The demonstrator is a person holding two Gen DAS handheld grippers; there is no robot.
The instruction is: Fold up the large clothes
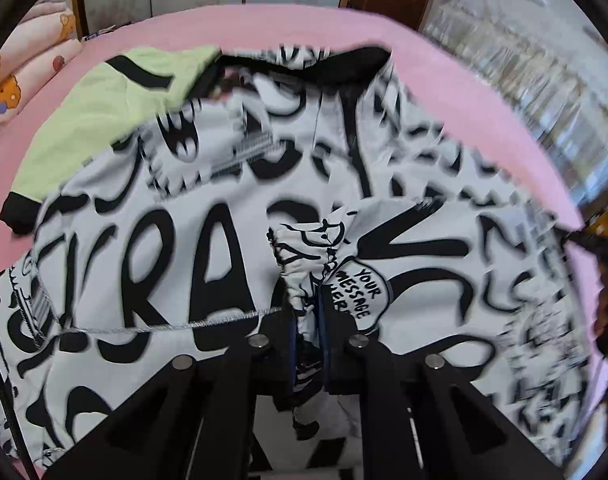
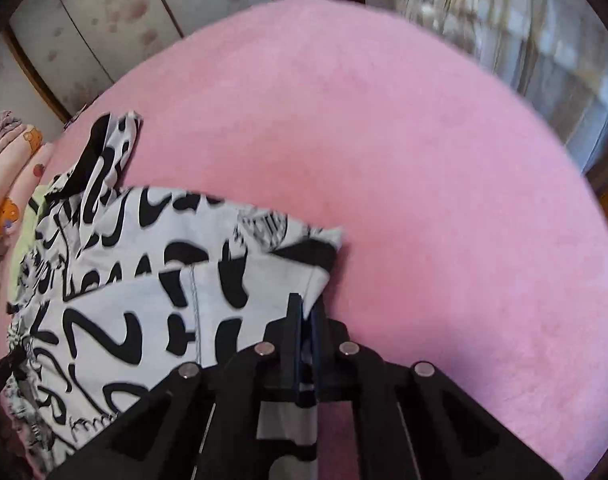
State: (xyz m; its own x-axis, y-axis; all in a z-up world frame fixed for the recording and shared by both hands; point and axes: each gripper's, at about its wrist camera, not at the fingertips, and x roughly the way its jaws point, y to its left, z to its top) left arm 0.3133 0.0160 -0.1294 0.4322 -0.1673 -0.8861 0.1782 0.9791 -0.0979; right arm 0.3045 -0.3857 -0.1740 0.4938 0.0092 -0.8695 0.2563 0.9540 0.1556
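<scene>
On my screens the black-and-white printed jacket (image 1: 207, 208) lies spread over the pink bed cover (image 2: 424, 160), my left gripper (image 1: 308, 312) pinching a bunched fold at its near middle, my right gripper (image 2: 306, 320) pinching its near right edge

Both hand-held grippers (image 1: 308, 312) (image 2: 304, 320): black linkage arms, silver pivot pins, blue pads.

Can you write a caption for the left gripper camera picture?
Left gripper pinching a bunched fold of the black-and-white printed jacket above the pink bed.
</scene>
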